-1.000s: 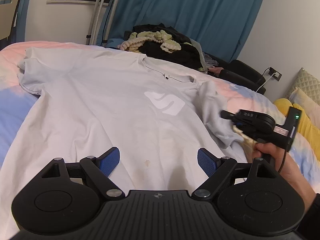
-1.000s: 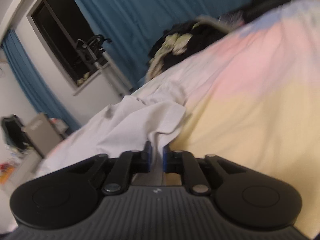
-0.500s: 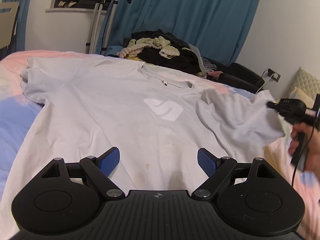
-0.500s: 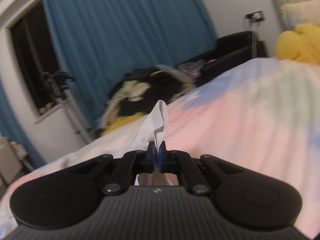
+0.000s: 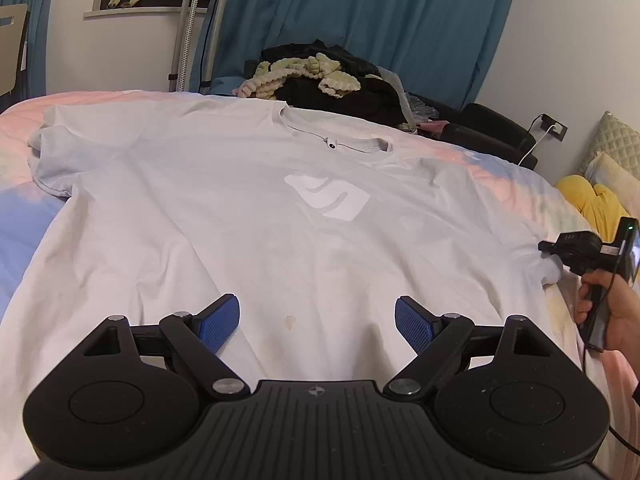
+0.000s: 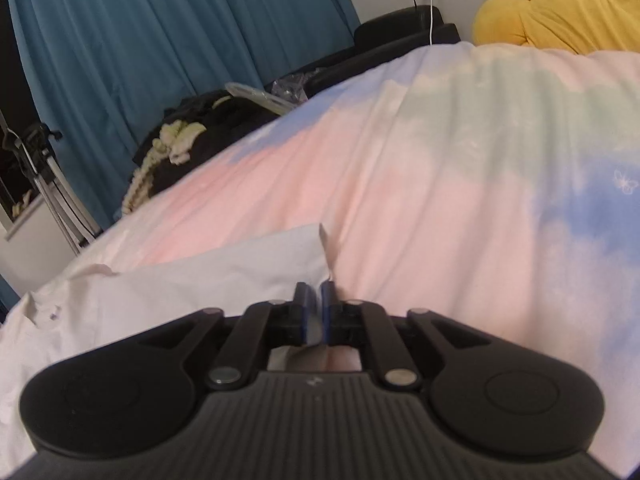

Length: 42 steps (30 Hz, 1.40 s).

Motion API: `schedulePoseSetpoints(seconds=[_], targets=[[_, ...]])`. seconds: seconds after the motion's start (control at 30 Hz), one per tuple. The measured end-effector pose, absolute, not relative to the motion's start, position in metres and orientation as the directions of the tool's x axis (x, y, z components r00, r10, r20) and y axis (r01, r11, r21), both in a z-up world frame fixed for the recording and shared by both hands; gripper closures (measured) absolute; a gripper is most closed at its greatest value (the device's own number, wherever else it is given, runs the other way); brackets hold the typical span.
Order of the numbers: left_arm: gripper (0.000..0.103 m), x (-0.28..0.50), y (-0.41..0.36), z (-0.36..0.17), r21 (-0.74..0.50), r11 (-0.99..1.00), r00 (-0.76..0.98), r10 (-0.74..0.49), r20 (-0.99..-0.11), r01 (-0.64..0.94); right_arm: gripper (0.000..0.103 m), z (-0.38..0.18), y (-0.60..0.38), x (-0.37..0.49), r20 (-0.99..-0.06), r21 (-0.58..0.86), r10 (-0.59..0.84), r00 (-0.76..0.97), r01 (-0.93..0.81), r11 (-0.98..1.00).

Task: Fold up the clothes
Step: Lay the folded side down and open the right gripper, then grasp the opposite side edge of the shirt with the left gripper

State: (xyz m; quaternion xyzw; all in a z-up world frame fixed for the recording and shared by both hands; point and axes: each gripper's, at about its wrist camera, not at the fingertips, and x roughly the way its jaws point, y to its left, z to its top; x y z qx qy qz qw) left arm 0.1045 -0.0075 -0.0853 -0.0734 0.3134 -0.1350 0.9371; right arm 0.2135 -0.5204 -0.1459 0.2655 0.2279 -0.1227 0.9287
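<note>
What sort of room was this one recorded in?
Most likely a bedroom in a home: the white T-shirt lies spread on a bed with a pastel duvet, pillows sit at its head, and teal curtains hang behind.

Left wrist view high over the white T-shirt (image 5: 256, 216); right view low at its sleeve edge (shared bedspread (image 6: 460, 184)).

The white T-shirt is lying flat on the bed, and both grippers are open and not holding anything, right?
Not quite. The white T-shirt does lie flat on the bed, and the left gripper is open and holds nothing. But the right gripper is shut on the sleeve; the right wrist view shows the cloth pinched between its blue pads.
</note>
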Motion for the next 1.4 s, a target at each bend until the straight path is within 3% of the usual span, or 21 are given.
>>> schedulePoseSetpoints(seconds=[0.1,0.5,0.83,0.9,1.1,1.4], targets=[[0.016,0.101,-0.007,-0.082,-0.227,0.948,0.771,-0.314,-0.555,0.223,0.079,-0.131,-0.516,0.198,-0.468,0.453,-0.104,0.878,0.339,0.825],[0.016,0.063,-0.018,-0.064,-0.227,0.907,0.751,-0.421,-0.509,0.355,0.078,-0.039,-0.442,0.076,-0.378,0.421,-0.012,0.926,0.183,0.889],[0.016,0.021,-0.037,-0.051,-0.222,0.852,0.701,-0.518,-0.49,0.475,0.078,-0.021,-0.361,-0.012,-0.36,0.431,0.176,0.916,-0.004,0.902],[0.016,0.014,-0.041,-0.051,-0.22,0.841,0.689,-0.533,-0.491,0.494,0.072,-0.02,-0.354,-0.012,-0.354,0.402,0.176,0.918,-0.021,0.915],[0.016,-0.003,-0.053,-0.061,-0.226,0.792,0.625,-0.592,-0.509,0.567,0.069,-0.026,-0.361,-0.001,-0.332,0.403,0.175,0.927,-0.028,0.915],[0.017,-0.027,-0.086,-0.075,-0.237,0.596,0.395,-0.73,-0.558,0.767,0.051,-0.018,-0.402,-0.008,-0.259,0.449,0.124,0.958,0.005,0.894]])
